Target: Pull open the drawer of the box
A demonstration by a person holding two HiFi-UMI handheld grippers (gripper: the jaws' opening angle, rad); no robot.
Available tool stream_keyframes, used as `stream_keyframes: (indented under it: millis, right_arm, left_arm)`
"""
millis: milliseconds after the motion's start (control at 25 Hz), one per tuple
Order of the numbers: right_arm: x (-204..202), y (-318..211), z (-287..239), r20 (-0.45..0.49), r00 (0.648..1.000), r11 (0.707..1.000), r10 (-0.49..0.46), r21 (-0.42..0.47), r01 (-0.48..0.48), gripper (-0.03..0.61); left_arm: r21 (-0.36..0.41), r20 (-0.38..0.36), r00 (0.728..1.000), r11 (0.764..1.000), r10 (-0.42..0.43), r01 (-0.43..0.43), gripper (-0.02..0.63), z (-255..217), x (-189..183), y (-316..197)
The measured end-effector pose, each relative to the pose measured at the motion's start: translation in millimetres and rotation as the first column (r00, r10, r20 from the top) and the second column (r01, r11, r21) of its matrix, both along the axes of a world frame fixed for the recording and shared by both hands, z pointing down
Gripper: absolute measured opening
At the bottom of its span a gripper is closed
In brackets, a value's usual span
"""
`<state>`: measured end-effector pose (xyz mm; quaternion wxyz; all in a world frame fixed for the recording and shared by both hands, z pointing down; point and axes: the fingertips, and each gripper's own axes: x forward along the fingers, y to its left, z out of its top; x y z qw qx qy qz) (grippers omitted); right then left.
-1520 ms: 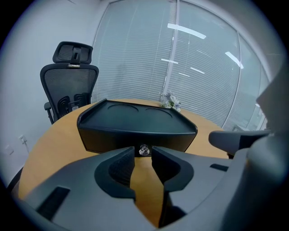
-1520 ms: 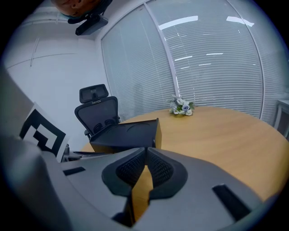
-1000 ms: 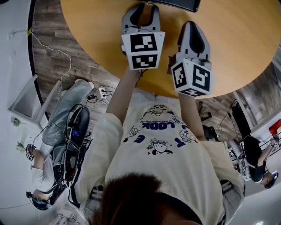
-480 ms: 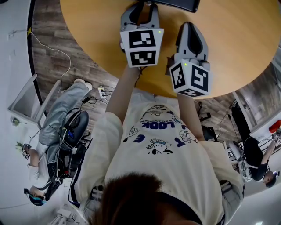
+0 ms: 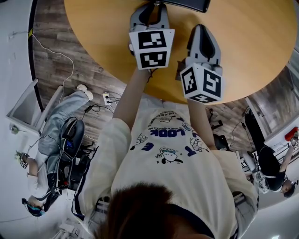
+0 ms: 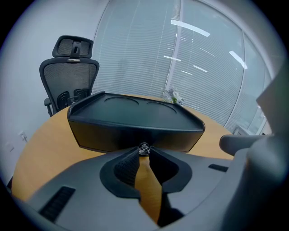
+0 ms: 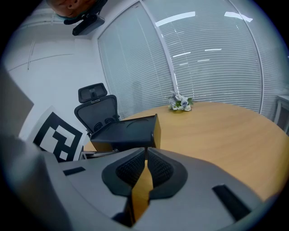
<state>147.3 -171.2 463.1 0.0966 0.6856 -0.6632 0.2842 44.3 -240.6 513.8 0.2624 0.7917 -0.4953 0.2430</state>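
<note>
The black box (image 6: pixel 135 124) stands on the round wooden table (image 5: pixel 261 46), and only its near edge (image 5: pixel 187 3) shows at the top of the head view. A small shiny knob (image 6: pixel 143 149) sticks out of its front face. My left gripper (image 6: pixel 143 151) is shut on that knob, jaw tips pinched around it. In the head view the left gripper (image 5: pixel 150 5) reaches up to the box. My right gripper (image 7: pixel 145 150) is shut with nothing in it. It hovers over the table just right of the left one, the right gripper (image 5: pixel 202 27) short of the box (image 7: pixel 128 131).
A black mesh office chair (image 6: pixel 72 72) stands behind the table. A small bunch of flowers (image 7: pixel 180 103) sits at the table's far edge by the blinds. A person (image 5: pixel 56 140) sits on the floor side to the left, among cables.
The left gripper has shifted slightly up and right while holding the knob. The right gripper has barely moved. The person at the left has moved.
</note>
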Motion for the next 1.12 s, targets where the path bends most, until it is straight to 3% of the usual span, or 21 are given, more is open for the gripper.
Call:
stream_keyframes:
  millis: [1120]
  right_arm:
    - [6, 15, -4, -0.009, 0.999, 0.999, 0.038, 0.003, -0.038, 0.037]
  left_arm:
    - [-0.013, -0.001, 1.000, 1.000, 0.008, -0.008, 0.075, 0, -6, 22]
